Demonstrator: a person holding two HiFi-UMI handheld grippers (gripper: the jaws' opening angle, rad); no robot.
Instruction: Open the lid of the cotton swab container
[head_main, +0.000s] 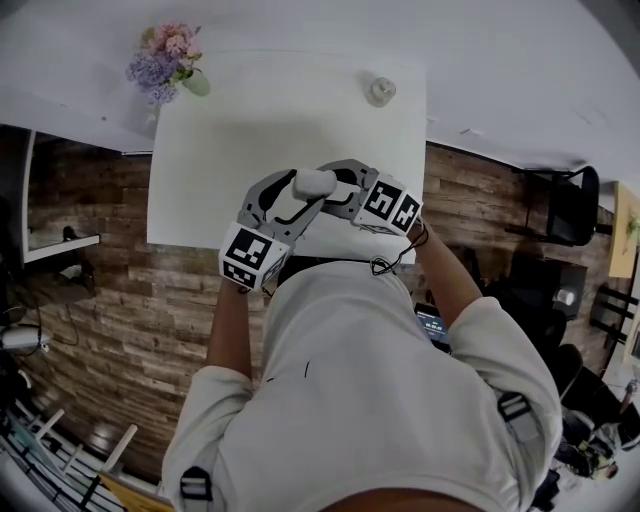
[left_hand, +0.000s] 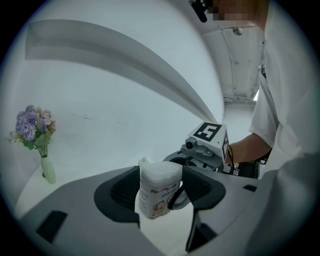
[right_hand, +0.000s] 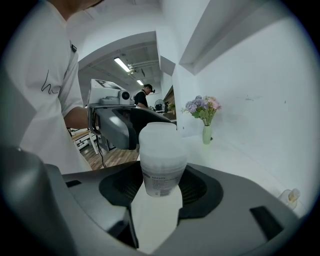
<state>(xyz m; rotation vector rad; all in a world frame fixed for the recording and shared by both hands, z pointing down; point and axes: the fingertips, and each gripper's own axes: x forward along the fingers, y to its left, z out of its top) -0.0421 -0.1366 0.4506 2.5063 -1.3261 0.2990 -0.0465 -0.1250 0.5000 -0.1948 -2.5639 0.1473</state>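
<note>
Squeezing the cotton swab container, the right tool holds it up. The left tool stands open around it. The lid seems on, so pinching it probably comes next.

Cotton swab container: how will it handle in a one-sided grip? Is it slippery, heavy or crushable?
Probably light: the cotton swab container looks like thin translucent plastic. Its smooth round wall may twist or slip in the right hand-held gripper, which clamps only its labelled lower part. The walls could flex under a hard squeeze.
</note>
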